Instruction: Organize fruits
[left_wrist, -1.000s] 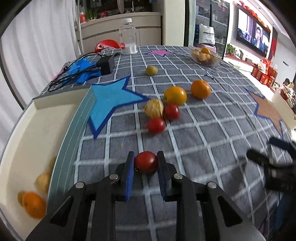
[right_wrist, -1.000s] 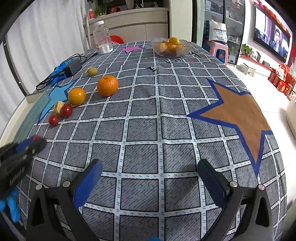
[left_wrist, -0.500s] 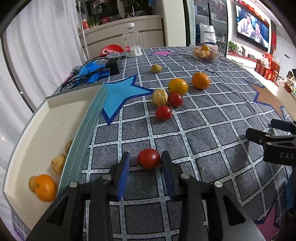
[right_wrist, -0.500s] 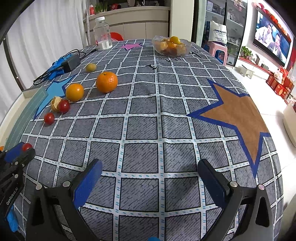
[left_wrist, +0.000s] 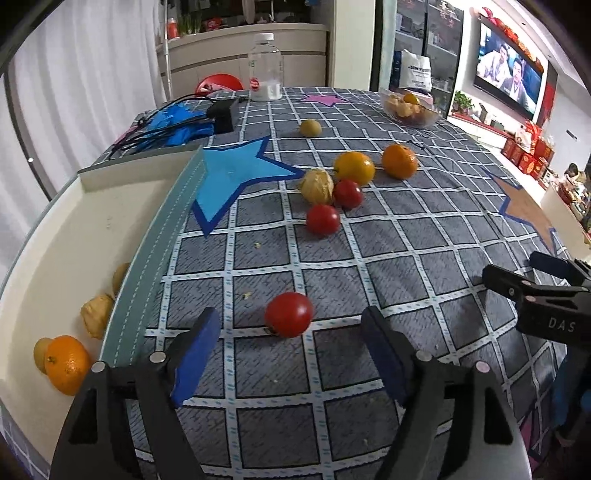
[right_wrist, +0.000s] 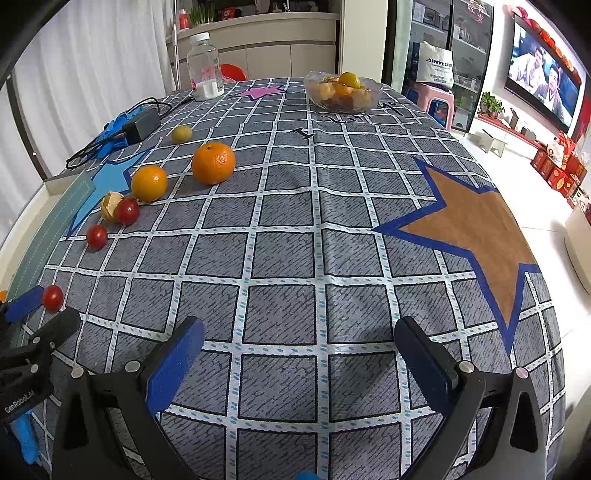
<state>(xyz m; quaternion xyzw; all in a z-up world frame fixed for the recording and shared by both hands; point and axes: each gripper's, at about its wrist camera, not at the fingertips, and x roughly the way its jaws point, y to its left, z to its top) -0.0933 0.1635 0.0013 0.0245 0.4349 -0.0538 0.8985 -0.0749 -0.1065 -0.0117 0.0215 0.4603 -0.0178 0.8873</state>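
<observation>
My left gripper (left_wrist: 291, 332) is open, its jaws wide on either side of a red cherry tomato (left_wrist: 289, 314) that lies on the checked tablecloth; the tomato also shows in the right wrist view (right_wrist: 52, 297). Further off lie two more tomatoes (left_wrist: 323, 219) (left_wrist: 347, 193), a husked golden berry (left_wrist: 317, 186), two oranges (left_wrist: 354, 168) (left_wrist: 399, 161) and a small yellow fruit (left_wrist: 310, 127). A white tray (left_wrist: 62, 236) at the left holds an orange (left_wrist: 66, 363) and small yellow fruits. My right gripper (right_wrist: 299, 347) is open and empty over the cloth.
A glass bowl of fruit (right_wrist: 342, 92) and a plastic bottle (right_wrist: 204, 66) stand at the far end. A black adapter with cables and blue cloth (left_wrist: 199, 118) lies at the far left. The table edge falls off to the right.
My left gripper has opened and let go of the cherry tomato, which now rests on the cloth between the jaws. The right gripper has barely moved.
</observation>
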